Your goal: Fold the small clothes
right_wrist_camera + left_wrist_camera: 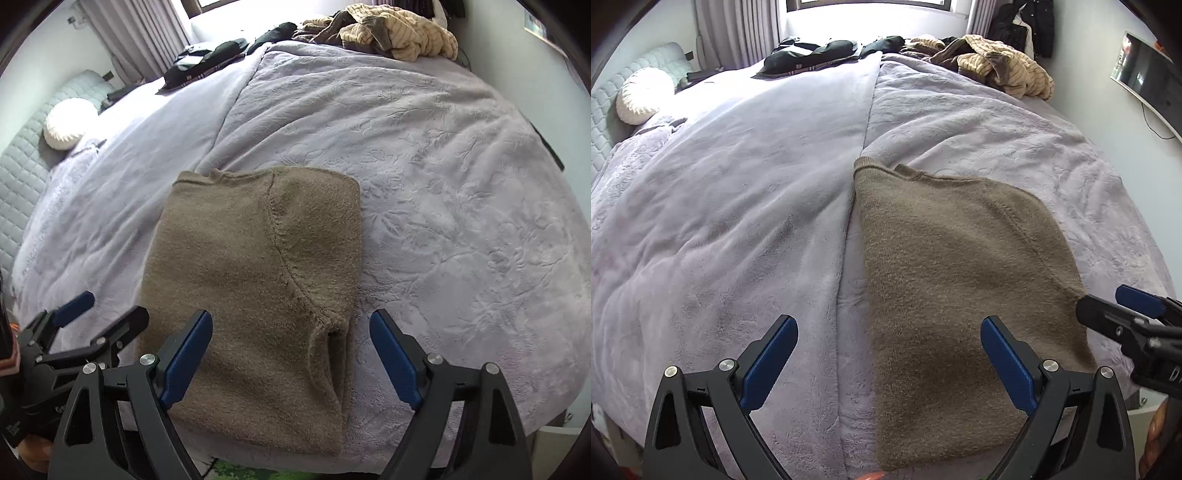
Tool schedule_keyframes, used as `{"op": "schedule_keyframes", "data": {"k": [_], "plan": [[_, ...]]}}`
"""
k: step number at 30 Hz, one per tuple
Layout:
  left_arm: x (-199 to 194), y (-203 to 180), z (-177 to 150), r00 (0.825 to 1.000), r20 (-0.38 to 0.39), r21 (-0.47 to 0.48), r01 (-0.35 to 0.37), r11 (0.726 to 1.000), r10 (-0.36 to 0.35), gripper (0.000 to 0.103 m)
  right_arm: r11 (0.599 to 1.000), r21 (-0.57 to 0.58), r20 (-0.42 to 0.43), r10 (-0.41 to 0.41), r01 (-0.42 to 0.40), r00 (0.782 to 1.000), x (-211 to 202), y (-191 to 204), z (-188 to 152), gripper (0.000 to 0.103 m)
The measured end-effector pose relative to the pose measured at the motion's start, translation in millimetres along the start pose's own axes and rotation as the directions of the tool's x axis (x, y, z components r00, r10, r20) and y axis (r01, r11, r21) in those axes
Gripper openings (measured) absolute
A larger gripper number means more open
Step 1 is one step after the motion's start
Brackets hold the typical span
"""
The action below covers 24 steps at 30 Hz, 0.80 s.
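A brown knitted sweater (945, 280) lies folded into a rectangle on the lilac bed cover (738, 206), near the front edge; it also shows in the right wrist view (255, 273). My left gripper (888, 332) is open and empty, hovering over the sweater's left edge. My right gripper (291, 325) is open and empty above the sweater's near right corner. The right gripper shows at the right edge of the left wrist view (1115, 310); the left gripper shows at the lower left of the right wrist view (107, 310).
A pile of beige striped and brown clothes (391, 29) lies at the bed's far right corner. Dark clothes (210, 55) lie at the far edge by the window. A round white cushion (70, 123) rests by the padded headboard on the left.
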<state>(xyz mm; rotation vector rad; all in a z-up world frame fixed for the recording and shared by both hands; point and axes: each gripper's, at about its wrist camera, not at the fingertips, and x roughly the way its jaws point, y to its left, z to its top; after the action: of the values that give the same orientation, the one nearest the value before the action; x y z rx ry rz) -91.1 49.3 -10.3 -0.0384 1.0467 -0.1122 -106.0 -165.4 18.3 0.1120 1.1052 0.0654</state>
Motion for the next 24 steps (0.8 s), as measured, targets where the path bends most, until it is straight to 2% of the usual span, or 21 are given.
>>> {"op": "schedule_keyframes", "data": {"k": [3,7,15,24], "plan": [[1.6,0.6,-1.2,1.000,-0.004,-0.006,-0.003,1.000,0.003,0.100,0.998,-0.004,0.028,-0.068,0.068,0.997,-3.8,2.6,-1.9,0.091],[2.6,-2.0,-2.2,1.000,-0.008,0.002,-0.015,1.000,0.015,0.100,0.994,-0.017,0.044,-0.105,0.105,0.994,-7.4,6.4,-2.4,0.091],[5.0,-0.2,-3.8,1.000,-0.025,-0.019,-0.017,1.000,0.016,0.100,0.993,-0.025,0.036,-0.115,0.116,0.993,-6.4,10.6,-4.3,0.091],[1.6,3.1,-3.9,1.000,-0.010,-0.026,-0.027,0.999,0.026,0.100,0.992,-0.018,0.019,-0.121,0.122,0.992,-4.0,12.0,-5.3,0.091]]}}
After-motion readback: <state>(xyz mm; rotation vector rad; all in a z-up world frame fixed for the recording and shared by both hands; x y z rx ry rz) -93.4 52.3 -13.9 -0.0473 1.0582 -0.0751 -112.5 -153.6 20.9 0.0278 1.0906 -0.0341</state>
